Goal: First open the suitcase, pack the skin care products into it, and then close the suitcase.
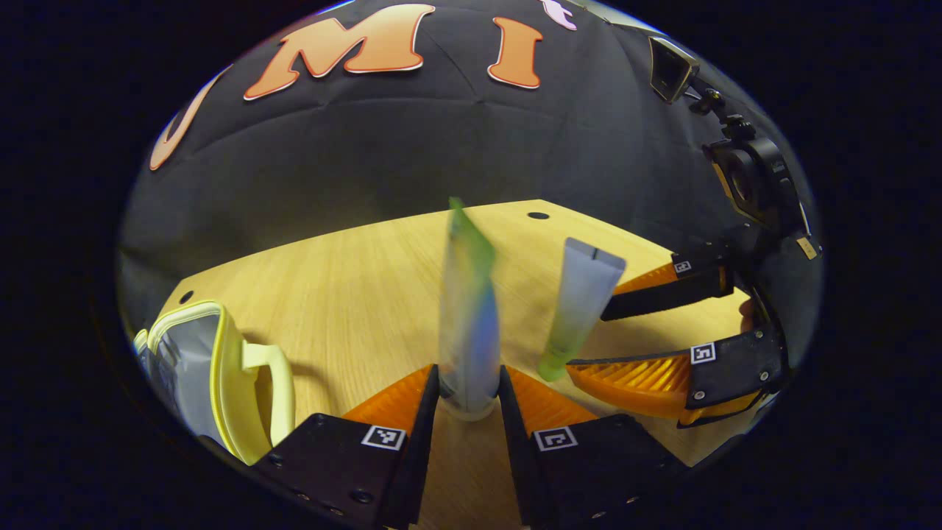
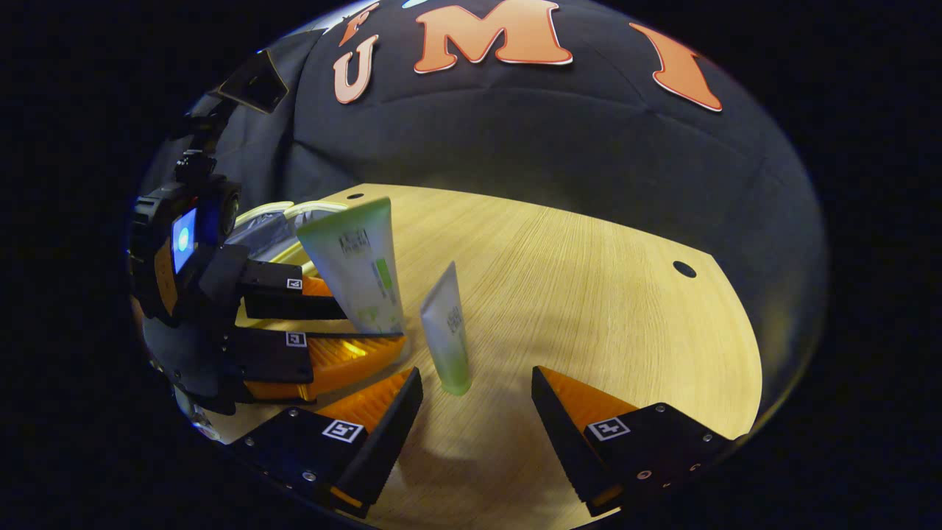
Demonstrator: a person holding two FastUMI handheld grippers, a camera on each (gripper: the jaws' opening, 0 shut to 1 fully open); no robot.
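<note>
— Where do we stand with the tubes?

— Our left gripper (image 1: pixel 469 390) is clamped on the wide tube (image 1: pixel 468 324), both fingers pressing its lower end near the cap, the tube rising upright out of the jaws. It looks smeared in the left gripper view, so we would not swear to how squarely it sits.

— And the other one?

— The small tube (image 2: pixel 446 331) stands cap-down on the wooden table (image 2: pixel 589 280), long axis upright with a slight lean. Taking that small tube as our mark: our right gripper (image 2: pixel 477 397) is just on the near side of it, fingers spread wide and touching nothing, the tube sitting ahead of the gap and nearer the left-hand finger. The wide tube is just beside it on the other side.

— So which hand takes it?

— The right one, we judge; it is closer and free. It likely needs a small shift sideways to centre the tube before closing.

— The suitcase?

— The yellow-rimmed suitcase (image 1: pixel 199 368) lies well apart from the small tube, beyond our left gripper, and appears open.
</note>
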